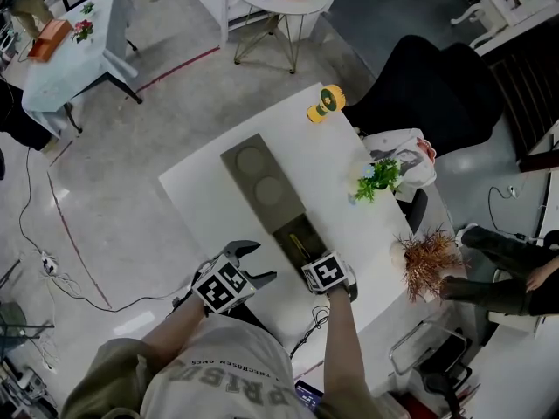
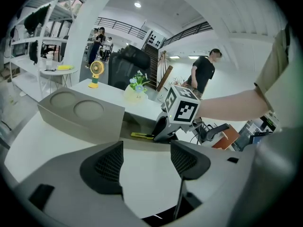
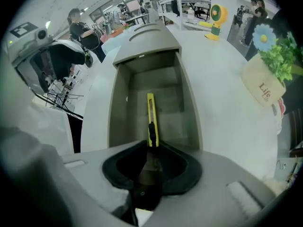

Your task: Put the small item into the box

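Right gripper (image 3: 151, 148) jaws clamped on yellow knife (image 3: 150, 112) inside box (image 3: 118, 105); left gripper (image 2: 144, 162) jaws apart, empty. Risk: lifting before release drags knife out.

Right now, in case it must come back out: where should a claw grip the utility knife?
Grip the yellow utility knife at its near handle end, steeply from above, claw across its narrow width. It lies flat, lengthwise in the grey box, whose walls block the sides. The right claw is closed there.
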A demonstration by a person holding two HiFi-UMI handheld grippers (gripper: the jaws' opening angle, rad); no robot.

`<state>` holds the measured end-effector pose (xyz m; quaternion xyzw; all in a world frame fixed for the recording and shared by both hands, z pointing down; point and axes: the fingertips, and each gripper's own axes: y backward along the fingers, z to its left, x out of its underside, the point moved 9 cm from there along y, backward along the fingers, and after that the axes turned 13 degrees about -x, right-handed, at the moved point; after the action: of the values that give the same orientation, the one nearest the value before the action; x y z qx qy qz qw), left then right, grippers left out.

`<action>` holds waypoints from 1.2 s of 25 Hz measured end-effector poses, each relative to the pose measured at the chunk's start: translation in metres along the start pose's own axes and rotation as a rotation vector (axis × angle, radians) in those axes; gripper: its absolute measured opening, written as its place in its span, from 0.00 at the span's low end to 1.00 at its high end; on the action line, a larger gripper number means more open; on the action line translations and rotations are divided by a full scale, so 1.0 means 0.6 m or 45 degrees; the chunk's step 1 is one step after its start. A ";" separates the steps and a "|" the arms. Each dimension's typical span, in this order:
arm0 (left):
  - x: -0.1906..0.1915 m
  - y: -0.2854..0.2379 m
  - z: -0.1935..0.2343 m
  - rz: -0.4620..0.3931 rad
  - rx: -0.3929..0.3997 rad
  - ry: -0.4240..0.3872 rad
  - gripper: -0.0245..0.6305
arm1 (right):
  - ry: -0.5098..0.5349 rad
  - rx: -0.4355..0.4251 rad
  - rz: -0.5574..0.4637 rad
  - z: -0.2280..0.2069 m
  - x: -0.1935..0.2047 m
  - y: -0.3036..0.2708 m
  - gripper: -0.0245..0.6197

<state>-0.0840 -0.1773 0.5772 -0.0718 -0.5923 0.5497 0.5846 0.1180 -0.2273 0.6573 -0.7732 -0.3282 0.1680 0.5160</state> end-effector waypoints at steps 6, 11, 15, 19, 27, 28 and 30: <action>0.003 0.000 0.005 0.015 -0.028 0.002 0.49 | 0.014 0.009 -0.034 0.002 0.002 -0.002 0.15; 0.002 0.001 0.001 0.000 -0.038 -0.011 0.49 | -0.002 0.031 -0.118 0.007 0.006 0.011 0.15; -0.002 0.006 -0.006 -0.007 -0.048 -0.017 0.49 | 0.011 0.044 -0.252 0.016 0.010 0.032 0.15; -0.008 0.007 -0.015 -0.018 -0.052 -0.025 0.49 | -0.011 0.031 -0.410 0.038 0.020 0.069 0.15; -0.041 0.035 -0.025 -0.131 -0.105 -0.011 0.49 | -0.055 0.149 -0.874 0.090 0.060 0.165 0.15; -0.048 0.041 -0.025 -0.160 -0.121 -0.002 0.49 | -0.056 0.212 -0.954 0.097 0.065 0.182 0.15; -0.066 0.055 -0.025 -0.232 -0.165 0.004 0.49 | -0.052 0.342 -1.098 0.111 0.076 0.212 0.15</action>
<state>-0.0786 -0.1850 0.5243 -0.0560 -0.6298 0.4548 0.6272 0.1538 -0.1829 0.5181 -0.4887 -0.6058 -0.0059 0.6278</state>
